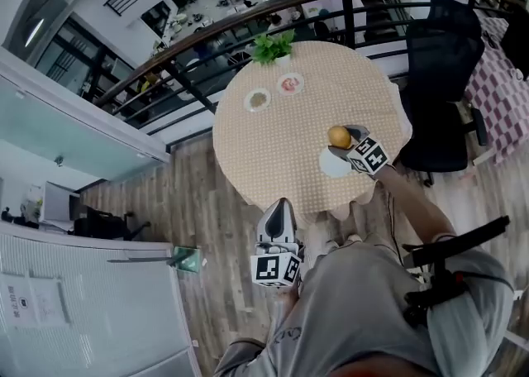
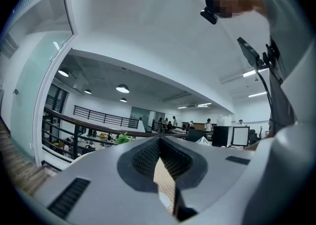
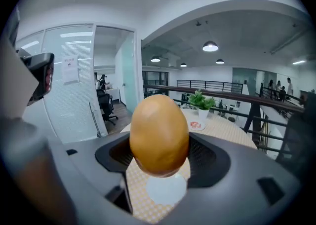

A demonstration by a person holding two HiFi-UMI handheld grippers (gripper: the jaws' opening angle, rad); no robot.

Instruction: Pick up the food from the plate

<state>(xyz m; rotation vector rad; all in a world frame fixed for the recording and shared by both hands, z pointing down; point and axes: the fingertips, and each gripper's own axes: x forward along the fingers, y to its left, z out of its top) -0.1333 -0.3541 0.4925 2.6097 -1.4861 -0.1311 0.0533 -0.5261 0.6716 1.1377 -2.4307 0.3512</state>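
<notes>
My right gripper (image 1: 335,142) is shut on a golden-brown, egg-shaped piece of food (image 3: 159,134), which it holds above a small white plate (image 3: 166,189). In the head view the food (image 1: 339,136) hangs over that plate (image 1: 334,164) near the table's front right edge. My left gripper (image 1: 278,212) stays off the table, in front of its near edge, jaws shut and empty. In the left gripper view the left gripper (image 2: 160,142) points at the checked tablecloth (image 2: 164,184).
The round table (image 1: 281,140) has a beige checked cloth. Two small dishes (image 1: 259,100) (image 1: 290,83) and a potted plant (image 1: 272,48) sit at its far side. A black office chair (image 1: 442,78) stands to the right. A dark railing (image 1: 248,24) curves behind.
</notes>
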